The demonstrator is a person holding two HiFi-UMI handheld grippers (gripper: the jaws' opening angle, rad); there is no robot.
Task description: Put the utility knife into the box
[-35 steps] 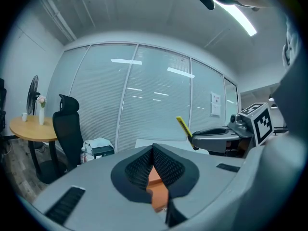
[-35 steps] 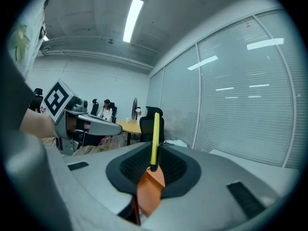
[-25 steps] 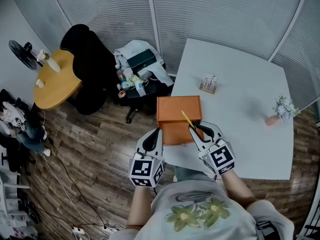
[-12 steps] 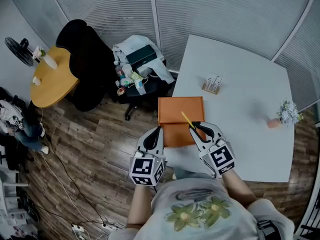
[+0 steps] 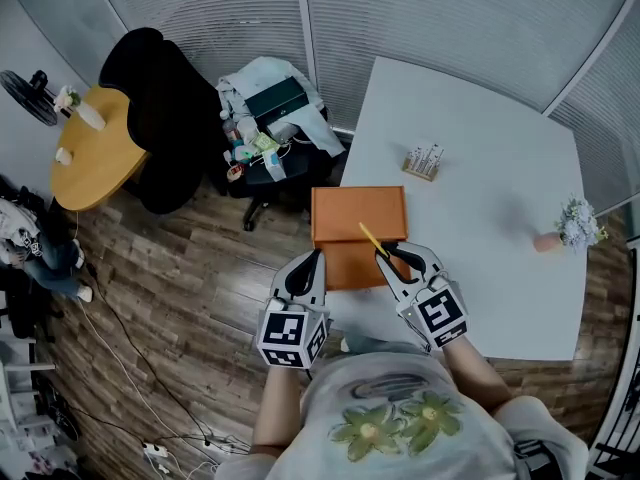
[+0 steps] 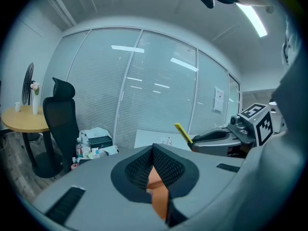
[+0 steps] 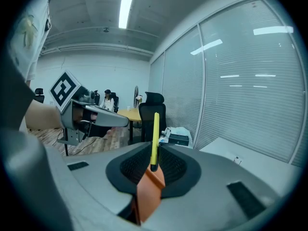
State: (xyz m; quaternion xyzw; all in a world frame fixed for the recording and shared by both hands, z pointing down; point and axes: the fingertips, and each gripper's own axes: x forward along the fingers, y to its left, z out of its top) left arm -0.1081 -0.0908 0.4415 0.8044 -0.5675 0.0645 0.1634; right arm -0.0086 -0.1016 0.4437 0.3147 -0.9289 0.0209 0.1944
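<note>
The right gripper (image 5: 388, 255) pinches the slim yellow utility knife (image 5: 371, 237) by one end. Its long axis slants forward over the orange rectangular box (image 5: 358, 213) on the white surface (image 5: 480, 198). The left gripper (image 5: 304, 272) is at the box's left edge, jaws pressed together.

Your right gripper (image 5: 401, 260) hides the lower end of the utility knife (image 5: 370, 236) between its jaws and covers the box's (image 5: 355, 216) near right corner. Print on the small pack (image 5: 421, 161) on the table (image 5: 500, 268) is too small to read.
</note>
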